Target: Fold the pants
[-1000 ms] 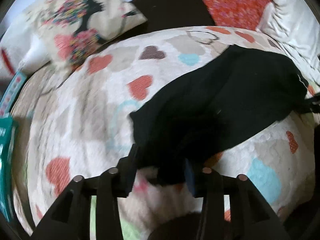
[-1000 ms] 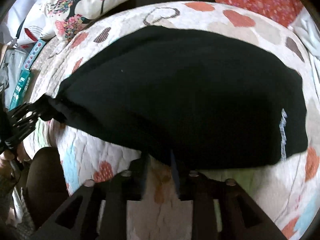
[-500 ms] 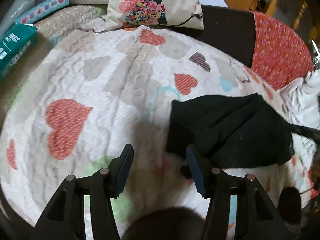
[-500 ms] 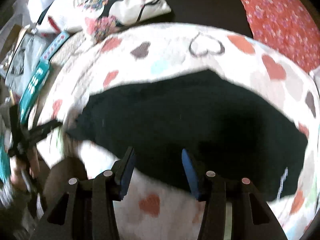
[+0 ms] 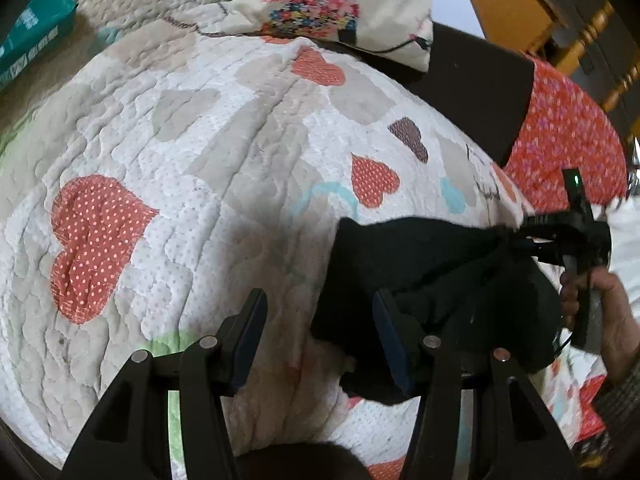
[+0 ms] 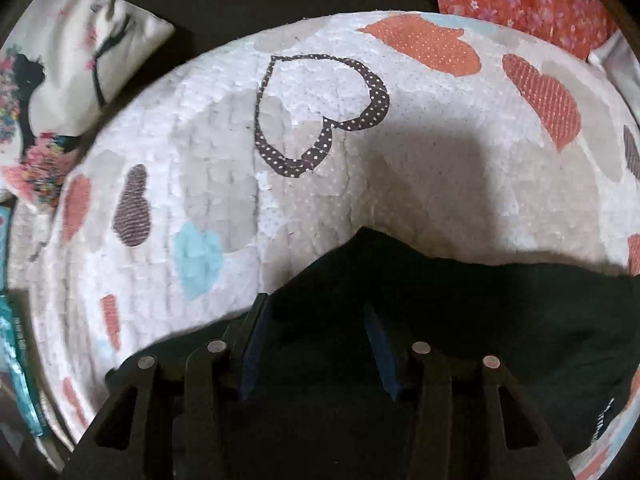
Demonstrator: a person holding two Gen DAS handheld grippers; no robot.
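Lying bunched on the heart-patterned quilt (image 5: 224, 152), near its front edge and toward its right side, black pants (image 5: 432, 280) showing as a dark mound in the left wrist view. Hovering just above the quilt, left gripper (image 5: 320, 332) with jaws spread wide, holding nothing; its right finger (image 5: 390, 344) touching or just overlapping the near edge of the pants, exact contact hard to tell. Reaching in from the right side in that same view, right gripper (image 5: 560, 240), held in a hand (image 5: 612, 320), tips buried in the upper fold of the cloth, so whether those tips are pinching fabric cannot be told there. Looking along the right wrist view, right gripper (image 6: 316, 340) with fingers set wide apart, pants (image 6: 500, 320) filling the lower part of the picture beneath and between them, one peak of cloth rising ahead of the fingertips; no fabric seen clamped between the pads. Showing small pale lettering at the lower right of the black cloth. Resting at the far edge of the quilt, a printed pillow (image 5: 340, 4) with a floral figure; lying beyond the far right corner, a red floral cloth (image 5: 568, 140); sitting at the far left, a teal package (image 5: 32, 36).
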